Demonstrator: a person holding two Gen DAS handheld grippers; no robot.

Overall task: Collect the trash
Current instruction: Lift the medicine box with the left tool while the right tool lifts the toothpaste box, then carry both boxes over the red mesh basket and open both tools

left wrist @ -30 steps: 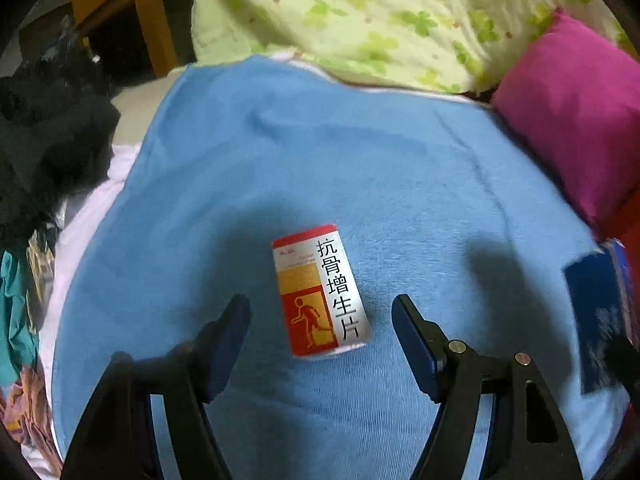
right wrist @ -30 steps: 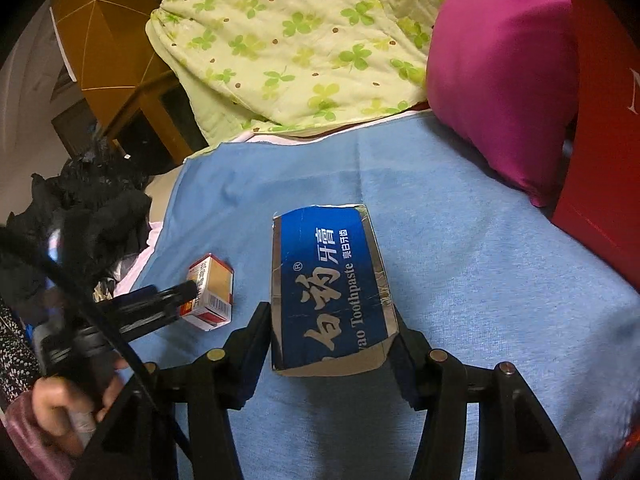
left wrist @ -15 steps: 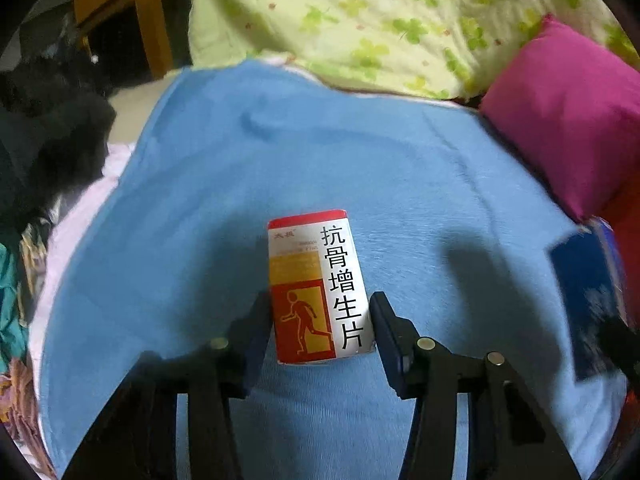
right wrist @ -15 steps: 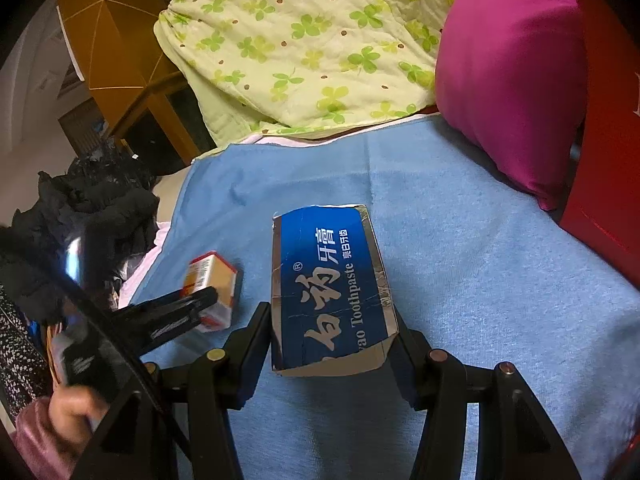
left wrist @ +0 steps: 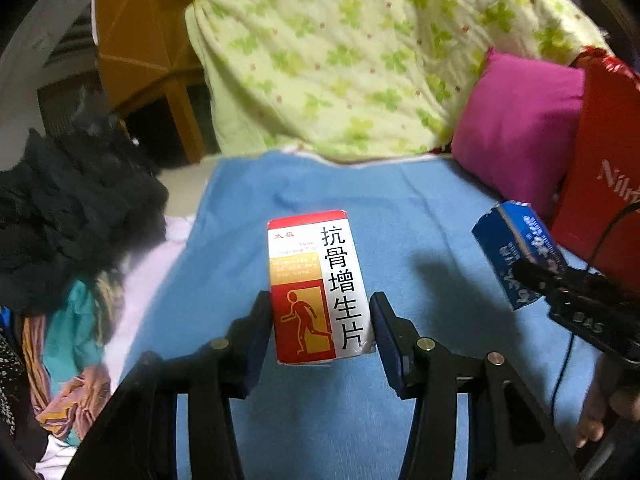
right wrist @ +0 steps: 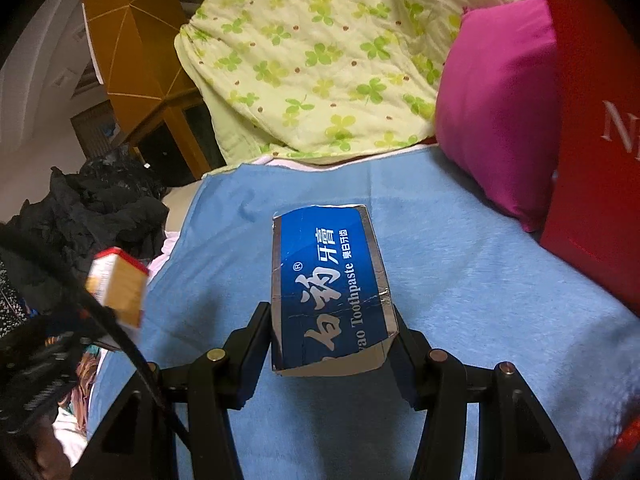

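blue blanket (left wrist: 420, 208): covers the bed; bare cloth ahead of both grippers up to the far hem.
left gripper (left wrist: 322, 330): jaws clenched on the medicine box (left wrist: 316, 286), fingers pressed on its two long sides.
medicine box: red, yellow and white; held above the blanket, top end pointing toward the quilt.
right gripper (right wrist: 334, 344): jaws grasping the toothpaste box (right wrist: 330, 280) at its near end.
toothpaste box: blue with silver edges; near end torn open, far end jutting past the fingers, off the cloth.
between boxes: well apart, blanket showing between them in the left wrist view.
left edge: blanket ends at a pale sheet, then a heap of dark clothes (right wrist: 100, 204).
far edge: green clover quilt (right wrist: 320, 52) lies along the hem.
right edge: pink pillow (right wrist: 496, 116) and red bag (right wrist: 596, 140) stand close together, closing that side.
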